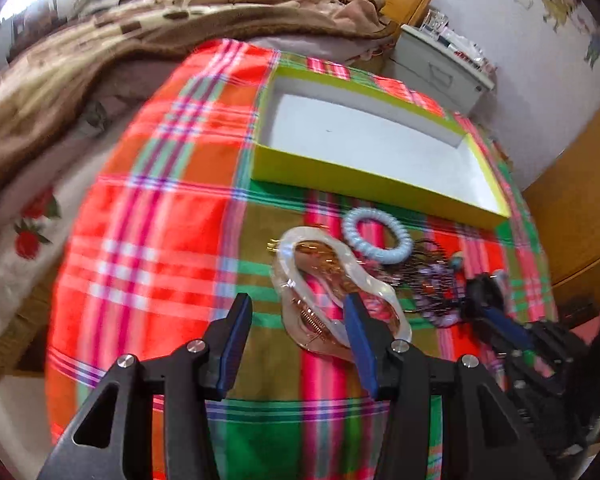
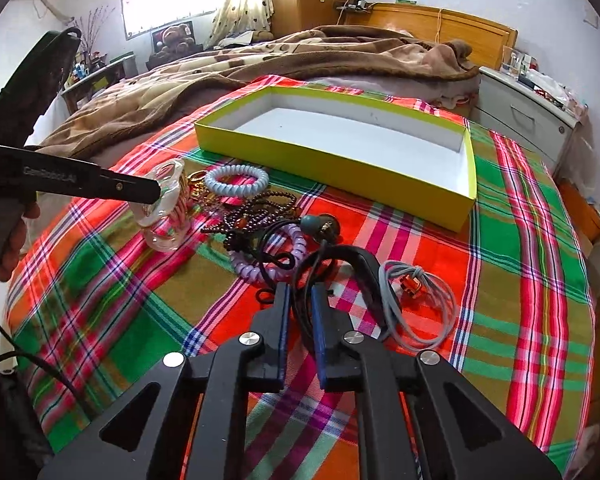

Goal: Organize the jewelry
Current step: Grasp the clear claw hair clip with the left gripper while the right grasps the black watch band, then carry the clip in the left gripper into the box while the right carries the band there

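Right tongs (image 2: 300,300) pinch one black cord (image 2: 300,280); left tongs (image 1: 296,308) gape beside one clear clip (image 1: 340,292).

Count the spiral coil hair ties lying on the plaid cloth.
2. The pale blue spiral coil hair tie lies just before the yellow-green box. The lilac spiral coil hair tie sits nearer the right gripper, tangled with dark beads, which may hide others.
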